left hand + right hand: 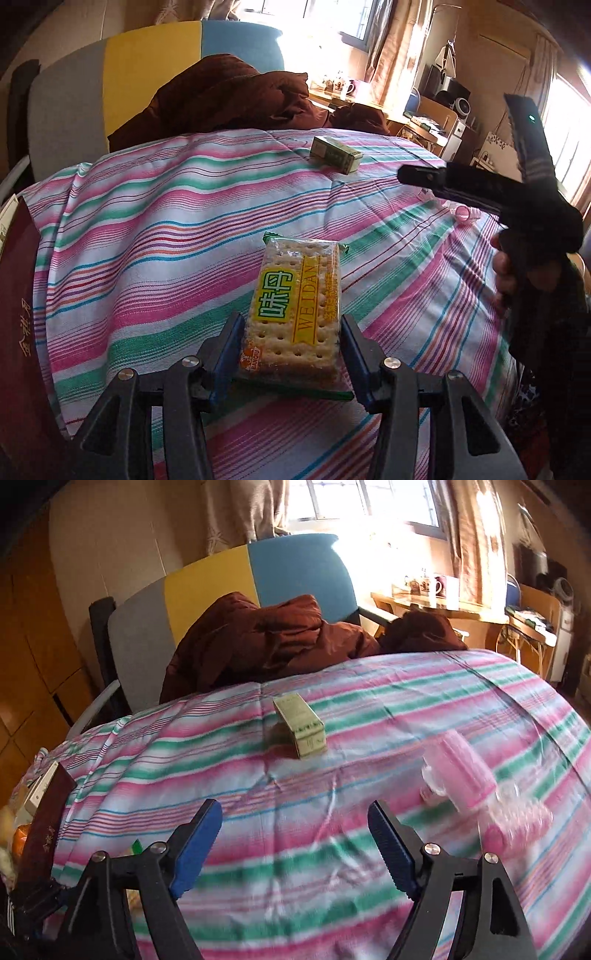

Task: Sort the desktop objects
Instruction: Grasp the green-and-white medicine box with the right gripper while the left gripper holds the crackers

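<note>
- As we looked along the left tongs (291, 332), their blue pads sat on either side of a pack of crackers (295, 295) and pinched its near end – the pack lay lengthwise on the striped cloth (166, 229), its yellow label up.
- Further back on that cloth we saw a small green box (335, 154) lying on its side, well apart from the crackers.
- At the right edge of the left wrist view, a hand (504, 269) held the right tool above the cloth, with a pink item (463, 214) just visible beneath it.
- From the right wrist view, the right tongs (295, 827) stood spread wide with nothing between them, over bare striped cloth.
- The same green box (301, 725) lay ahead of them, near the middle of the cloth.
- To the right of those tongs lay a pink bundle in clear wrap (469, 771) – blurred, so we could not tell what it was.
- A dark red book-like cover (18, 314) with gold characters stood at the cloth's left edge.
- Behind the cloth, a brown garment (273, 638) was heaped against a chair back (207, 579) of grey, yellow and blue panels.
- Beyond that we saw a window (362, 498) with curtains and a sunlit desk carrying mugs (434, 585).
</note>
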The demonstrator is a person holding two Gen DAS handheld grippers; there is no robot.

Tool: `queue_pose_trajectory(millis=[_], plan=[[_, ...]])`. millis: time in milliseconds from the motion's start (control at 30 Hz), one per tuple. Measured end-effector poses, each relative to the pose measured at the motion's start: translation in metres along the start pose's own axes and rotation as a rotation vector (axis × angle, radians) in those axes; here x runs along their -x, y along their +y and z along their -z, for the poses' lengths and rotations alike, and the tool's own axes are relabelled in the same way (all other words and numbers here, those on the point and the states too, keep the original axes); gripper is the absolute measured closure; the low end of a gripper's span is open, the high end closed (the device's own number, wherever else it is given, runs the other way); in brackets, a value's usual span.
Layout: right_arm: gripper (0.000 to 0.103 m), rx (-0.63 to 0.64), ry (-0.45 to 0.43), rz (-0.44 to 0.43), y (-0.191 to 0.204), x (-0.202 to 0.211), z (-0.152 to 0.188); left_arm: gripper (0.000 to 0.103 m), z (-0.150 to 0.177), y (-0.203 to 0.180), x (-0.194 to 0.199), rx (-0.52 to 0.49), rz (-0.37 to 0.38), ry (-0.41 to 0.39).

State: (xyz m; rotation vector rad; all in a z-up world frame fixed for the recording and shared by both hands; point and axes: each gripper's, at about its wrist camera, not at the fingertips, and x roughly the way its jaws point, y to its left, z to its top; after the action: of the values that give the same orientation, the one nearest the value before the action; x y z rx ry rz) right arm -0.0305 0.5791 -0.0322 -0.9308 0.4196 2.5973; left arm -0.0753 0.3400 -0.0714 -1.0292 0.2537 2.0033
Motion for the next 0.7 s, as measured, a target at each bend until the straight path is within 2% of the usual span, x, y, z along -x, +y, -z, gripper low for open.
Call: queue_pose_trajectory(millis=[167, 367, 400, 500, 533, 700], plan=[[0.027, 0.114, 0.023, 0.066, 0.014, -0.051, -0.046, 0.041, 0.001, 0.008, 0.0, 0.06, 0.074, -0.015], [0.029, 0.171, 0.132, 0.128, 0.015, -0.107, -0.065, 0.04, 0.001, 0.008, -0.002, 0.079, 0.089, -0.019], [0.035, 0.177, 0.145, 0.132, 0.015, -0.113, -0.065, 0.04, 0.001, 0.009, -0.003, 0.089, 0.097, -0.021], [0.064, 0.175, 0.168, 0.141, 0.016, -0.122, -0.061, 0.04, 0.001, 0.014, -0.002, 0.118, 0.118, -0.029], [0.071, 0.174, 0.171, 0.137, 0.016, -0.121, -0.059, 0.04, 0.001, 0.014, -0.002, 0.119, 0.117, -0.03], [0.072, 0.162, 0.177, 0.114, 0.02, -0.103, -0.041, 0.04, 0.001, 0.01, -0.003, 0.1, 0.093, -0.029]])
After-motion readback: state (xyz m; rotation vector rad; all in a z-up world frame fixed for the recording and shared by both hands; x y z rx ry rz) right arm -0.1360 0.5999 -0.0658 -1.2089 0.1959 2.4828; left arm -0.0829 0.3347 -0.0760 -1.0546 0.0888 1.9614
